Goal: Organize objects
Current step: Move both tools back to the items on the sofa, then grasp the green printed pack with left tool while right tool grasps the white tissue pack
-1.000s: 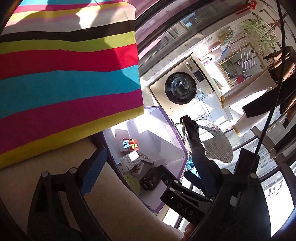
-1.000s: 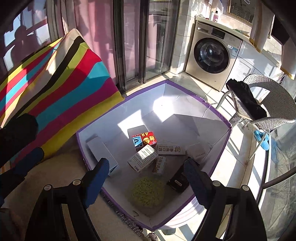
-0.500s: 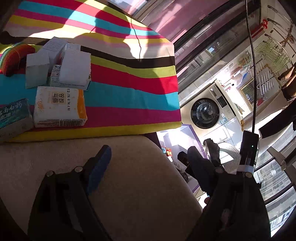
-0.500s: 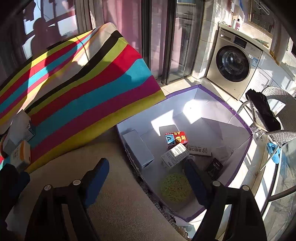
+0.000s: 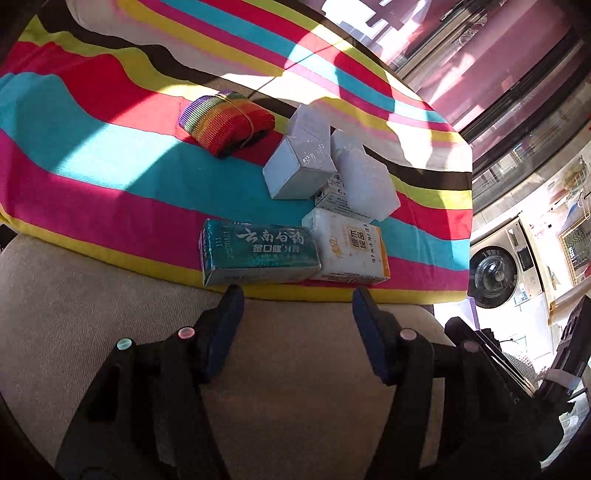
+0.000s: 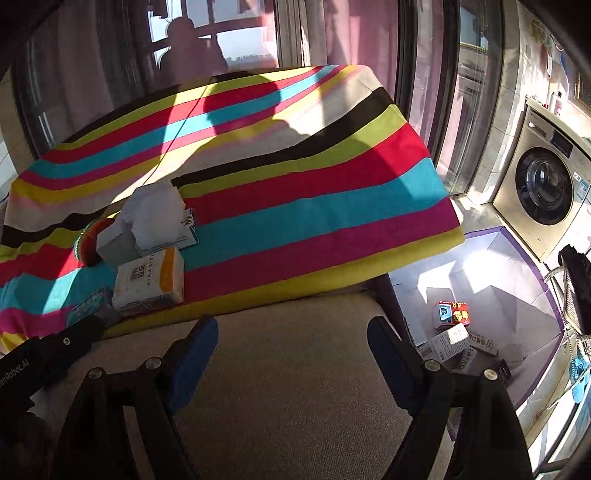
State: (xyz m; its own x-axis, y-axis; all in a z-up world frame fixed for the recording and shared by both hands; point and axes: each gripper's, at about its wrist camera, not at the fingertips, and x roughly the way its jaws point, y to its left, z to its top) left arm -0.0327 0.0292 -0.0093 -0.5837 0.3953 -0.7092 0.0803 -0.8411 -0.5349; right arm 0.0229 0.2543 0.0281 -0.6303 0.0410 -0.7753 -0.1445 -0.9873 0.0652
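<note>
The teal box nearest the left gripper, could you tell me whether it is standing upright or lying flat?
Lying flat. The teal box rests on a long side on the striped cloth, its printed face up, touching the white tissue pack.

Hard sunlight falls across a striped cloth (image 6: 295, 206) over beige upholstery (image 6: 295, 387). Behind stand glazed doors with pink curtains (image 6: 332, 33) (sheer ones), a washing machine (image 6: 546, 192), a wicker chair (image 6: 576, 306).

Bare beige cushion (image 5: 295, 369) is lying open under both hand-held grippers. Ahead of the left hand-held gripper (image 5: 297, 295), a teal box (image 5: 258, 251) is blocking the striped cloth's (image 5: 92, 192) near edge, with a tissue pack (image 5: 351, 251) touching it and white boxes (image 5: 299, 170) crowding behind. The cloth's right half (image 6: 332, 206) is lying free.
</note>
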